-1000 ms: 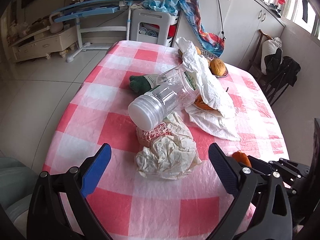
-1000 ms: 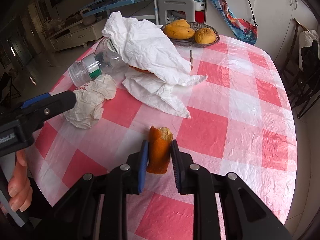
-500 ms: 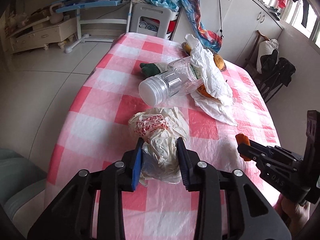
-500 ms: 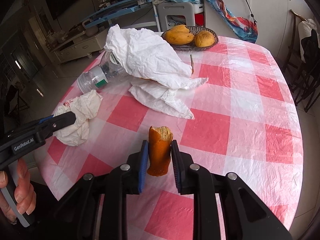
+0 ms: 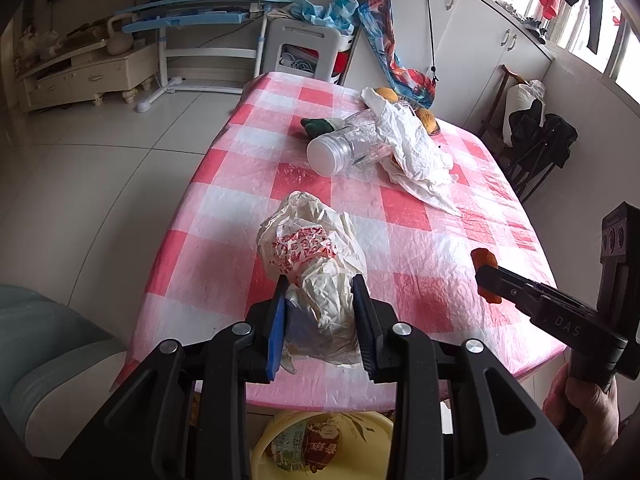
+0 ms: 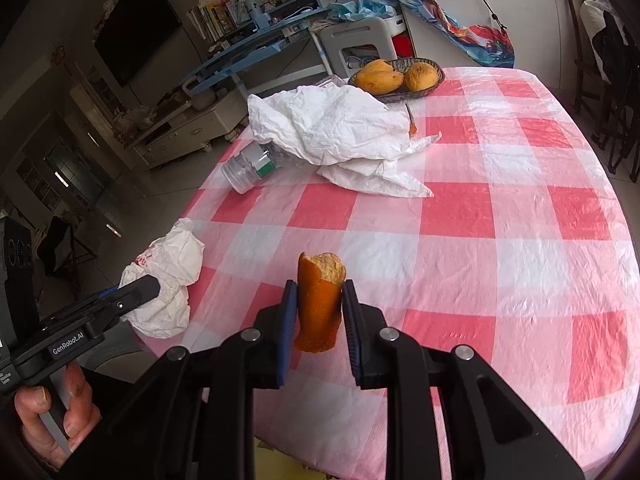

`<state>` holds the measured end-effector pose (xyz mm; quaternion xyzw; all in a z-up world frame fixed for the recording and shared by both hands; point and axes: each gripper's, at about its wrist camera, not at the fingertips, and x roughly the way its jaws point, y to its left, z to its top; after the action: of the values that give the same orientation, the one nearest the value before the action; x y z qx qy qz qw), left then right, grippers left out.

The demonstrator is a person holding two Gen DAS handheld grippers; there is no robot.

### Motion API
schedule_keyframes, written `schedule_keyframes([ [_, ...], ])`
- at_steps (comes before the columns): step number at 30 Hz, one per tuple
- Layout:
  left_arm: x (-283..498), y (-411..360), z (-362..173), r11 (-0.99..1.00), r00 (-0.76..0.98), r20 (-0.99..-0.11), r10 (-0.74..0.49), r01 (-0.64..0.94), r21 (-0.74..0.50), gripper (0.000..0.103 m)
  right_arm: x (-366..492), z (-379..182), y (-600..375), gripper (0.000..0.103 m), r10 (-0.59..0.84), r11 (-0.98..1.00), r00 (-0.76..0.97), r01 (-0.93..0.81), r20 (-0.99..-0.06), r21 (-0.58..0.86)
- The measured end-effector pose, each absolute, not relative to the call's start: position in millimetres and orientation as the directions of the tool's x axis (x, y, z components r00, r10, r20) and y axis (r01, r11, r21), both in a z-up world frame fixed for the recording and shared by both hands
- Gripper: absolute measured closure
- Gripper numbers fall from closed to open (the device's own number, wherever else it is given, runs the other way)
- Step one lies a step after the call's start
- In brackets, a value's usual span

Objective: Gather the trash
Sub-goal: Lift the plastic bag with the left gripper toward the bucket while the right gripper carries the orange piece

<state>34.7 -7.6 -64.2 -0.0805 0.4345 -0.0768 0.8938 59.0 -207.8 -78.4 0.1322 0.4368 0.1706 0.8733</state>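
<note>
My left gripper [image 5: 320,304] is shut on a crumpled white wrapper with red print [image 5: 310,248] and holds it above the near edge of the checkered table [image 5: 420,216]. The wrapper also shows in the right wrist view [image 6: 168,276]. My right gripper [image 6: 319,300] is shut on a bitten orange bread piece [image 6: 319,300], held upright above the table's front; the piece also shows in the left wrist view [image 5: 485,270]. A yellow bin [image 5: 320,440] with trash in it sits on the floor below the table edge, under my left gripper.
A clear plastic bottle [image 5: 344,148] lies on its side mid-table beside crumpled white paper [image 6: 340,136]. A basket of mangoes [image 6: 396,76] stands at the far edge. A green object [image 5: 320,125] lies behind the bottle. Chairs stand at the right.
My left gripper closed on the wrapper and pulled it back and up toward the near table edge, over the bin. My right gripper lifted the bread and drew back.
</note>
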Motion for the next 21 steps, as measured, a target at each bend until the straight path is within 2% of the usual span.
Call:
schedule_keyframes([
  [6,37,-9,-75,0.981,0.583,-0.791,-0.182,0.052,-0.188,0.072,54,-83,-207,0.08,0.405,0.91,0.561,-0.17,-0.721,0.379],
  [9,40,-9,-80,0.985,0.57,-0.805,-0.163,0.041,-0.17,0.069,54,-83,-207,0.08,0.405,0.91,0.562,-0.17,-0.721,0.378],
  [11,42,-9,-83,0.987,0.566,-0.812,-0.145,0.026,-0.158,0.062,55,-83,-207,0.08,0.404,0.91,0.562,-0.17,-0.721,0.377],
  [15,45,-10,-87,0.987,0.559,-0.816,-0.145,0.027,-0.156,0.062,54,-84,-206,0.08,0.405,0.91,0.562,-0.171,-0.722,0.377],
  [17,44,-13,-85,0.986,0.568,-0.808,-0.156,0.043,-0.16,0.07,54,-84,-205,0.08,0.405,0.91,0.564,-0.172,-0.72,0.377],
  [21,34,-17,-72,0.988,0.618,-0.771,-0.154,0.077,-0.136,0.075,51,-82,-205,0.08,0.41,0.907,0.574,-0.178,-0.709,0.381],
])
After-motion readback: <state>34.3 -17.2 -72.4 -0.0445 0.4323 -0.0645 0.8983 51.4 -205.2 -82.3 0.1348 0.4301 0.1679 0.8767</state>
